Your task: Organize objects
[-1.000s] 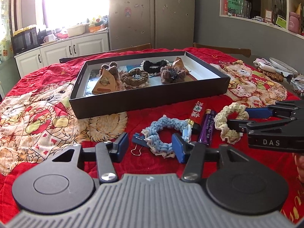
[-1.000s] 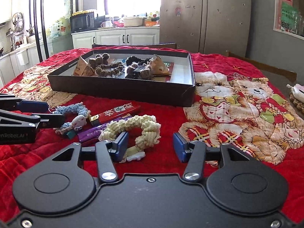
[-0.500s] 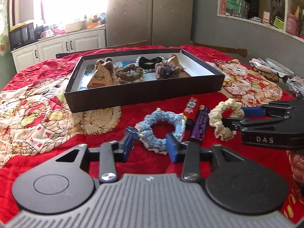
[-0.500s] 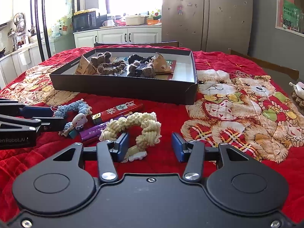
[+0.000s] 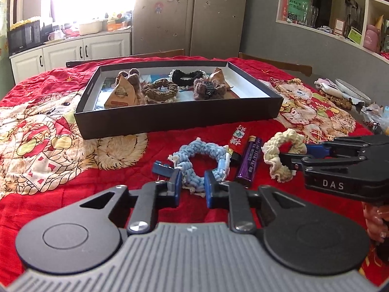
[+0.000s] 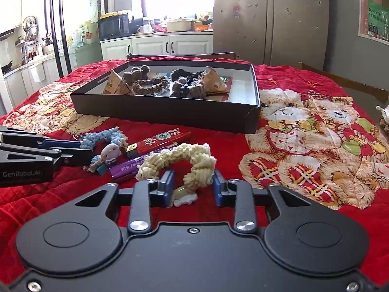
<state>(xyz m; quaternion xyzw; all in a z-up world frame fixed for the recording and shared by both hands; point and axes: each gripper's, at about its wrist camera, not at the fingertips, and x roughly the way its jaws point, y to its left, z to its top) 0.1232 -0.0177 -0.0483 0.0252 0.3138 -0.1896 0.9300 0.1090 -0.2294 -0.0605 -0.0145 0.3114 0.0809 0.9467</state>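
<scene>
Now both pairs of fingers have just closed: left gripper (image 5: 192, 185) grasping the blue scrunchie (image 5: 194, 160), right gripper (image 6: 193, 186) the cream scrunchie (image 6: 187, 161).

left wrist: low, near, faces box (image 5: 170, 119) | right wrist: same, from right

A home kitchen with a dining area. White base cabinets (image 6: 155, 46) carry a microwave (image 6: 114, 25) under a bright window, beside a tall refrigerator (image 5: 189, 14). A red bear-print cloth (image 6: 316, 131) covers the table.
</scene>
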